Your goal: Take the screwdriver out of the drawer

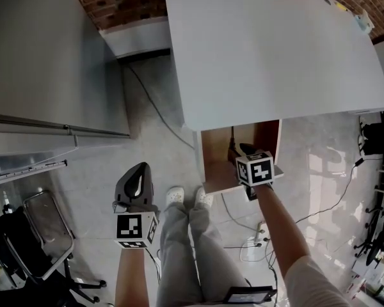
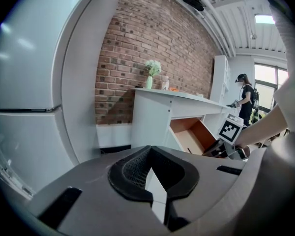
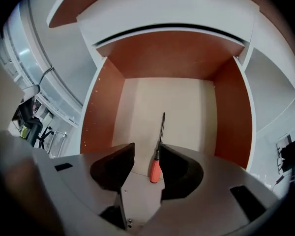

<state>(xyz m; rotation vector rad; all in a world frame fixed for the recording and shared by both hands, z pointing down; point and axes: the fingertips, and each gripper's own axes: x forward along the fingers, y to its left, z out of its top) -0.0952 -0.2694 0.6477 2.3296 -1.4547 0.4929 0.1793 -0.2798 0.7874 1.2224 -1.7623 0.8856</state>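
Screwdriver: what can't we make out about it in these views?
- Right gripper view: the right edge of the screwdriver handle is hidden behind one jaw of the open right tool. Whether they touch cannot be told.
- Head view: the right tool covers part of the drawer floor, and the handle does not show. The tip type is too small to read.
- Left gripper view: the drawer is far off and the screwdriver is too small to pick out.

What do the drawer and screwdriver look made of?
Drawer: probably laminated board, with a matte beige floor, flat reddish-brown walls and white edges. Screwdriver: the smooth orange handle looks like plastic; the thin dark shaft is likely metal.
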